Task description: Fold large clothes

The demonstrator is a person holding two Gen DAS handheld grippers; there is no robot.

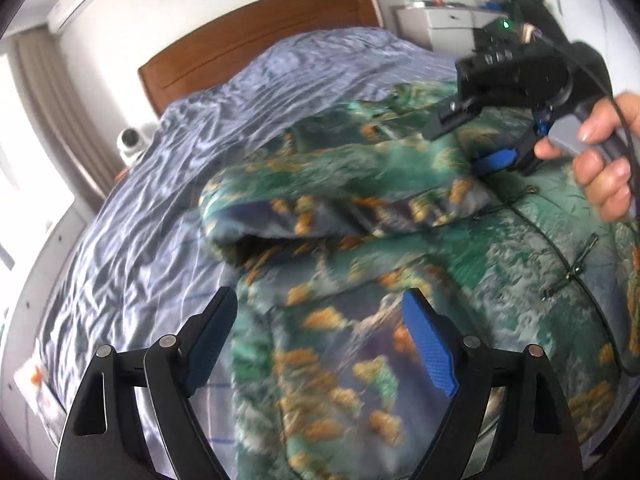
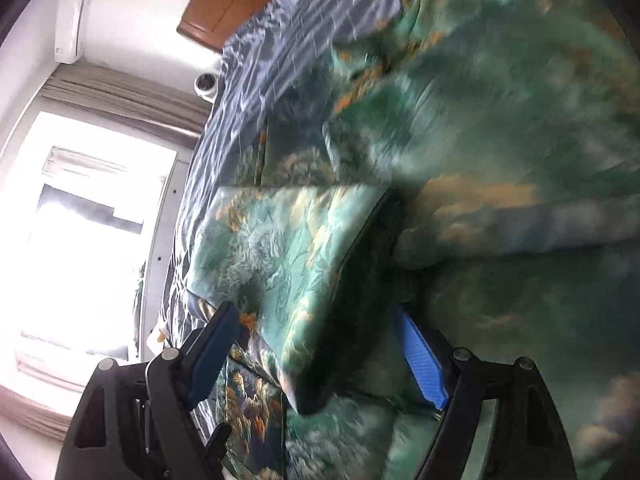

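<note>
Garment: a large padded jacket (image 1: 400,280) printed in green, navy and orange lies spread over the near half of the bed, reaching its right edge; it looks quilted, though blur softens the print.
Sleeve: one sleeve (image 1: 304,208) is folded across the body of the jacket, its dark cuff opening facing the bed's left edge.
Front closure: a dark line with small toggles (image 1: 576,264) runs down the jacket near the right edge of the bed.
Bed cover: a wrinkled blue-grey sheet (image 1: 160,200) covers the bed (image 1: 256,36), bare along the left edge and up to the wooden headboard.
Left gripper: the left gripper (image 1: 320,336) hangs above the lower part of the jacket, jaws spread wide, nothing between its blue pads.
Right gripper: in the left wrist view the right gripper (image 1: 472,140) reaches over the jacket's upper part by the sleeve's shoulder; the right hand (image 1: 604,160) grips its handle. In its own view the right gripper (image 2: 320,344) is spread wide, with a dark-lined fold of the jacket (image 2: 280,248) passing between the fingers; whether the pads touch cloth I cannot tell.
Far corner: a small white dome camera (image 1: 132,140) sits beside the headboard's left end.
</note>
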